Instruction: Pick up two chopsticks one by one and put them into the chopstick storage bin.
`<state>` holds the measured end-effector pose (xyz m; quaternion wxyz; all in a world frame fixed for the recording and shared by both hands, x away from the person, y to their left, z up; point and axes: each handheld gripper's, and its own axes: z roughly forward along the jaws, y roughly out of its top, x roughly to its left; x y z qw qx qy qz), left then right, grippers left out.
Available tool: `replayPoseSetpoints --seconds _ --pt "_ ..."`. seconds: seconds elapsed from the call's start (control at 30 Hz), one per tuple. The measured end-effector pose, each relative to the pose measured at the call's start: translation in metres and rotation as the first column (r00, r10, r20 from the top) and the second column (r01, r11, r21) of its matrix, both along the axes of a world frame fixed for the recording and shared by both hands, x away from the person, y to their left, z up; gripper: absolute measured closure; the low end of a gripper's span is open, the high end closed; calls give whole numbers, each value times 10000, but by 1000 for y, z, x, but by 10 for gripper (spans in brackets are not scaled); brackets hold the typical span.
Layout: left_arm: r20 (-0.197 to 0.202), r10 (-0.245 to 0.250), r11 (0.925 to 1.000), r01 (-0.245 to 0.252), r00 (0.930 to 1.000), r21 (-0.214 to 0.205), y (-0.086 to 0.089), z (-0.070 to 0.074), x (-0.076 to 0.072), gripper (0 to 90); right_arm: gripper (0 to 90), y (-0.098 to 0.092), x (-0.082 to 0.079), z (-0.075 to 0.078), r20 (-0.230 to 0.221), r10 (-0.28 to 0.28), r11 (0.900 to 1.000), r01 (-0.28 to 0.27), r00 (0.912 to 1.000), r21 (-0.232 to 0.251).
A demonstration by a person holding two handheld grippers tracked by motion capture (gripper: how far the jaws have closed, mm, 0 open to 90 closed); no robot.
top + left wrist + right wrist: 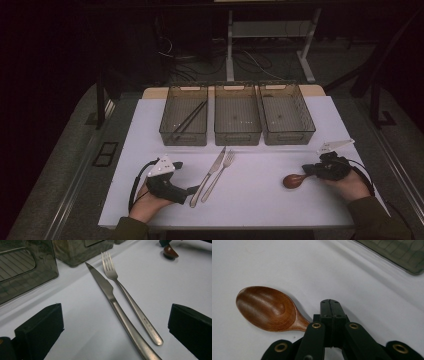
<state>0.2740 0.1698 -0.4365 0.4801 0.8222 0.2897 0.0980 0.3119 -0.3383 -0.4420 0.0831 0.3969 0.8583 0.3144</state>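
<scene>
A wooden spoon (292,181) (267,307) lies on the white table (260,200) at the right. Its handle runs in under my right gripper (309,171) (330,305), whose jaws are pressed together over it; the grip point is hidden. A steel knife (210,172) (112,300) and a fork (220,172) (130,302) lie side by side at the centre. My left gripper (189,190) (115,315) rests low on the table, open wide, its jaws either side of the two handle ends without touching them.
Three translucent grey bins (237,120) stand in a row at the back of the table. The left bin (184,120) holds a pair of black chopsticks (190,120). The person's hands come in at the near table edge.
</scene>
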Motion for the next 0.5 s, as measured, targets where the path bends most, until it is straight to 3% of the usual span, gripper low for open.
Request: replayPoseSetpoints --seconds 0.17,0.5 --pt "-35 10 9999 -10 10000 -103 2 -1 0 0 889 -2 -4 1 -83 -130 9999 131 9999 99" --pt "25 -72 10000 72 10000 -53 -3 0 -1 0 890 -1 -19 2 -197 122 9999 -122 9997 -21"
